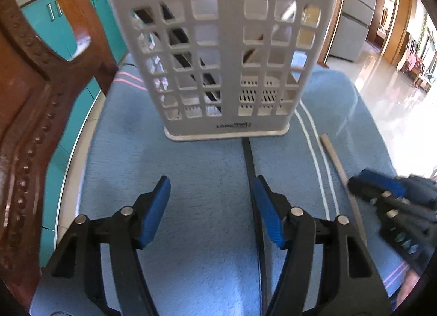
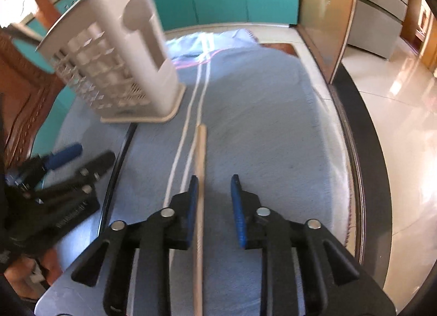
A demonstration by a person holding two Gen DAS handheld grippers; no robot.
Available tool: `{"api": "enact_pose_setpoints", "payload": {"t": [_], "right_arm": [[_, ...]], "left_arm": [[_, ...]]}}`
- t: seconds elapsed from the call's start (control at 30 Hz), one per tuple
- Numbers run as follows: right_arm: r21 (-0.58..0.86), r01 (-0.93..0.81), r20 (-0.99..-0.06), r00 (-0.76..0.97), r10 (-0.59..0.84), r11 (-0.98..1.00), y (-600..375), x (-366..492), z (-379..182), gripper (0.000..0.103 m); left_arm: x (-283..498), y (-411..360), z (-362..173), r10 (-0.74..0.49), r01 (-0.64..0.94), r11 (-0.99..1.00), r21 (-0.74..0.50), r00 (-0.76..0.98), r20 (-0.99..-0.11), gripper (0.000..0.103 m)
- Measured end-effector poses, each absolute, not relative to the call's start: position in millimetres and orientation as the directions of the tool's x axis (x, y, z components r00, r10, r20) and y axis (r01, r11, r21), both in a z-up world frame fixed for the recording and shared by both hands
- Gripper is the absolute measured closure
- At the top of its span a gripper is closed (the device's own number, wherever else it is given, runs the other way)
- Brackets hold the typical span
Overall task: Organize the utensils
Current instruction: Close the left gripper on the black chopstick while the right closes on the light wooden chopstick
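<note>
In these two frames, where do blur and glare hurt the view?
Left wrist view: the right gripper is smeared by motion at the right edge, and the floor is washed out by glare. Right wrist view: the white holder and left gripper are blurred; the floor glares too.

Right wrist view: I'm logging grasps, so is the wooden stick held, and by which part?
Not held. The wooden stick lies on the blue towel between the right claw's open jaws, against the left pad; the other pad stands clear.
</note>
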State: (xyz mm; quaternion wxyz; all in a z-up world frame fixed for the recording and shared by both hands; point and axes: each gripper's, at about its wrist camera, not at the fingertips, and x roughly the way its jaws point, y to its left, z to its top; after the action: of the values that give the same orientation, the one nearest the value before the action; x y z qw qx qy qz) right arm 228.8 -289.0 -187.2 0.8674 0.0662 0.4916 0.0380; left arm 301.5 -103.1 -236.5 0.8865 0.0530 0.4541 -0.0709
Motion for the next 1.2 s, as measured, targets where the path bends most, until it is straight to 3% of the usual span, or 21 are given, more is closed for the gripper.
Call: {"api": "enact_pose_setpoints", "payload": {"t": [0.3, 0.37, 0.43, 0.53, 0.77, 0.93, 1.2], "right_arm": [[0.168, 0.018, -0.846, 0.515, 0.136, 0.986, -299.6, 246.2, -189.7, 0.067], [0.163, 0.011, -0.842, 0.522, 0.133, 0.987, -292.6, 241.3, -188.0, 0.067], [0.164, -0.002, -0.836, 0.530, 0.140, 0.986, -288.8, 241.5, -187.2, 0.067], [0.164, -0.029, -0.833, 0.532, 0.154, 0.986, -281.1, 242.2, -187.9, 0.067], [0.077, -0.129, -0.858, 0.497, 0.132, 0.989, -247.4, 248.9, -200.7, 0.062], [-0.021, -0.142, -0.851, 0.522, 0.057, 0.990, -232.4, 256.0, -205.2, 0.060], [-0.022, -0.155, -0.847, 0.528, 0.064, 0.988, -228.3, 255.2, -206.0, 0.060]], "left_arm": [[312.0, -108.3, -251.6, -0.099, 0.194, 0.981, 0.008, 0.540, -0.836, 0.038], [309.2, -107.1, -250.2, -0.119, 0.201, 0.980, -0.011, 0.536, -0.836, 0.052], [308.1, -104.1, -250.0, -0.124, 0.211, 0.977, -0.010, 0.534, -0.836, 0.073], [300.1, -86.8, -247.0, -0.143, 0.214, 0.976, -0.033, 0.520, -0.842, 0.091], [291.0, -54.9, -245.6, -0.084, 0.172, 0.985, 0.008, 0.521, -0.849, 0.091], [291.0, -50.2, -247.1, -0.034, 0.155, 0.986, 0.059, 0.540, -0.841, 0.080], [293.3, -54.3, -242.1, 0.012, 0.146, 0.983, 0.112, 0.556, -0.831, 0.076]]}}
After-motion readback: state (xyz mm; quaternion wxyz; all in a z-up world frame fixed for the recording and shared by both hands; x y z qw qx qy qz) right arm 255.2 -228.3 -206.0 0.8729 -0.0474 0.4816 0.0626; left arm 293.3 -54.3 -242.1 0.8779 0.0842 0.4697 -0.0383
